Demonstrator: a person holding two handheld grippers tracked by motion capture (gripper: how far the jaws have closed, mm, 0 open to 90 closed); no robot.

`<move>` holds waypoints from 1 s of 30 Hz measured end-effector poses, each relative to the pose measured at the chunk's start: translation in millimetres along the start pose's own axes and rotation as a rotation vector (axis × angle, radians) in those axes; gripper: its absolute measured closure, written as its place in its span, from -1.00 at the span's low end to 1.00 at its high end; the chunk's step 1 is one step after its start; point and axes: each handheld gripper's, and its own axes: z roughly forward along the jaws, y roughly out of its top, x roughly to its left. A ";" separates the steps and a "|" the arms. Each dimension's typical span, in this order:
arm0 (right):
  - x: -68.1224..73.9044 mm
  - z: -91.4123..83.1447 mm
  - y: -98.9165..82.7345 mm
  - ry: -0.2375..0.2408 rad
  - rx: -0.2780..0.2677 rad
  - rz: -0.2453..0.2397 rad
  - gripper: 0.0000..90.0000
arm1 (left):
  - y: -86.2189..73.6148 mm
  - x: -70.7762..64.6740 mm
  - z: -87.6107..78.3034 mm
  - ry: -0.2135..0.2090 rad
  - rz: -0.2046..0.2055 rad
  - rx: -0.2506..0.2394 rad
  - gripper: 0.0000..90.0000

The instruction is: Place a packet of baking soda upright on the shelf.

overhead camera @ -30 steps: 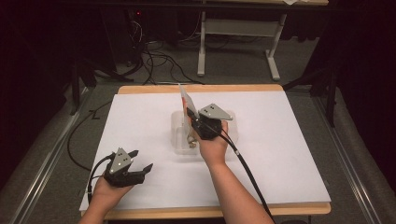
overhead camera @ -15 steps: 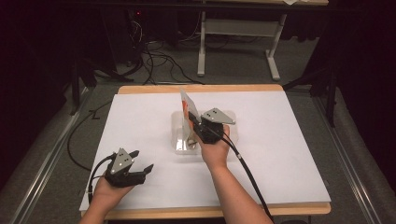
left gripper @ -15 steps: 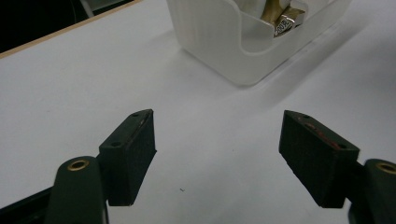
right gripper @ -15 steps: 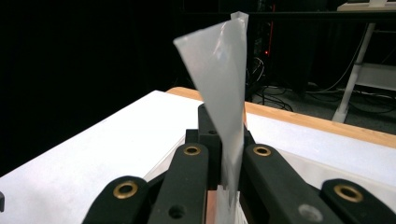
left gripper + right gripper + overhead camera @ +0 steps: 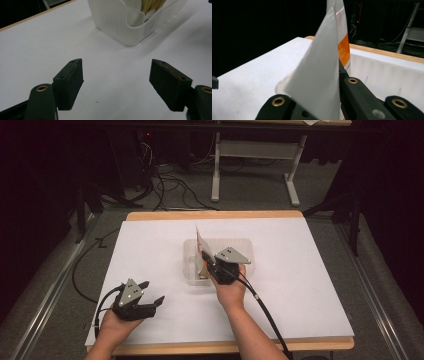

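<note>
Item: thin white packet (image 5: 200,244), flat and stiff, with an orange band and small print on one face; stands upright on edge over the clear plastic tub (image 5: 247,251), at the tub's left half, near the middle of the white table top (image 5: 310,285). In the right gripper view the packet (image 5: 324,72) rises between the two black jaws, its top edge cut off by the frame; print too small to read. The tub holds a pale, yellowish content (image 5: 150,5), seen through the wall in the left gripper view, too cropped to identify; the tub's near side is covered in the high view by the hand and grey plate. Right gripper (image 5: 207,262): jaws closed tight on the packet's lower part, held above the tub's interior. Left gripper (image 5: 152,292): jaws spread wide with nothing between them, resting low over the bare table at the near left corner, well apart from the tub.
</note>
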 end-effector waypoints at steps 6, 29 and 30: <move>1.3 -1.7 -3.2 -0.007 0.006 -0.002 0.98 | 0.1 -0.2 0.1 0.000 0.001 0.001 -0.39; 5.7 -7.9 14.6 0.005 0.069 -0.027 -0.54 | 0.6 0.7 -0.4 0.005 0.001 -0.005 -0.39; 6.4 -10.0 14.5 0.003 0.076 -0.029 -0.54 | 0.6 0.7 -0.3 0.005 0.001 -0.005 -0.39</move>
